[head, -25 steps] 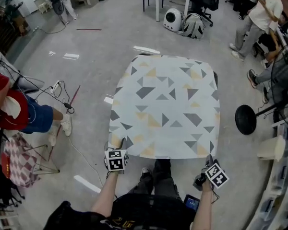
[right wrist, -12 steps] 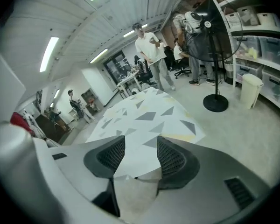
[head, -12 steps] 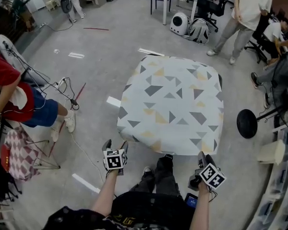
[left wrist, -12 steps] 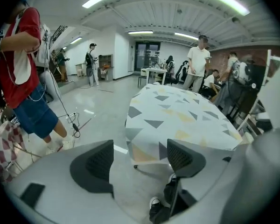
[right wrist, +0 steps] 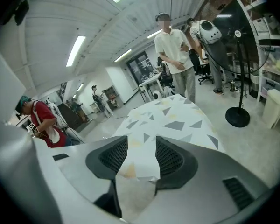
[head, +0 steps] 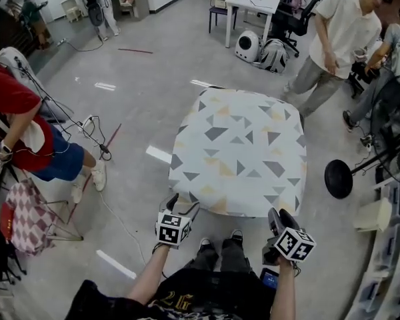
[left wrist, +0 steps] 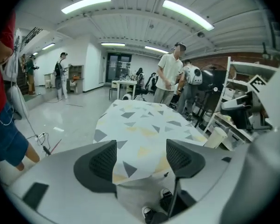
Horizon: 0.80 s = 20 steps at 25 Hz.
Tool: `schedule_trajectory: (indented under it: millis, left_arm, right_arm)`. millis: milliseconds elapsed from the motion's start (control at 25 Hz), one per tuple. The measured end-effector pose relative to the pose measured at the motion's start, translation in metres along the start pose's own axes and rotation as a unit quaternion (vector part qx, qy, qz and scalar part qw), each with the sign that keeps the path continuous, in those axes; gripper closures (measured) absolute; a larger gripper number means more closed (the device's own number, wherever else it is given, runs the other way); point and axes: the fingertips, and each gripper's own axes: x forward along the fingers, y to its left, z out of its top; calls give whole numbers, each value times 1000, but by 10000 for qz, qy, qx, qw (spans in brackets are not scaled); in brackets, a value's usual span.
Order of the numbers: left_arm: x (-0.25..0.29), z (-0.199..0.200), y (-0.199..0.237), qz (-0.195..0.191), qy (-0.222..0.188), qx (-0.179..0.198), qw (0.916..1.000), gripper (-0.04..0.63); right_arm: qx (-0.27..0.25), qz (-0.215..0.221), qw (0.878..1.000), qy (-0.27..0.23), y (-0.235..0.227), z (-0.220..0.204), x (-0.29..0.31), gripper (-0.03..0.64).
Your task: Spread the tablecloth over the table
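The grey floor [head: 133, 105] takes up most of the head view, and in the middle of it the tablecloth [head: 240, 152] lies flat over the table, white with grey and yellow triangles. It hides the tabletop completely and its edges hang down on every side that shows. A person in a pale shirt [head: 337, 35] stands beyond the far right corner.

At the near edge, the left gripper [head: 178, 207] hangs just off the cloth's near left corner [head: 187, 202]. Its jaws have just swung wide and eased back a touch; they stand spread, with nothing pinched between them, the cloth lying beyond the gap. The right gripper [head: 280, 217] sits just off the near right corner [head: 295, 209]. Its jaws have just been closing but are apart too, and empty.

The cloth looks thin, light and limp, so it will likely slide over the top at a small tug and wrinkle if pushed. For any straightening, the hanging hem at the two near corners seems the best place to pinch, pulling both sides evenly
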Motion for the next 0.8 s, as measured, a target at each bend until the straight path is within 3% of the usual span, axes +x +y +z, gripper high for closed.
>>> schedule_trajectory:
  millis: [200, 360, 560, 800]
  left_arm:
    - [-22, 28, -51, -600, -320, 444, 9967, 303]
    - [-43, 42, -81, -884, -518, 575, 9931, 358]
    - [-65, 52, -106, -920, -680, 600, 9916, 444]
    - [-94, 53, -137, -848, -804, 355, 9925, 513]
  right_arm:
    - [-376, 347, 9987, 25, 38, 11, -16, 433]
    - [-568, 739, 9956, 68, 68, 13, -27, 436]
    - [-775, 1206, 9895, 188, 94, 9, -41, 449]
    - [-891, 1619, 9825, 250, 104, 10, -69, 493]
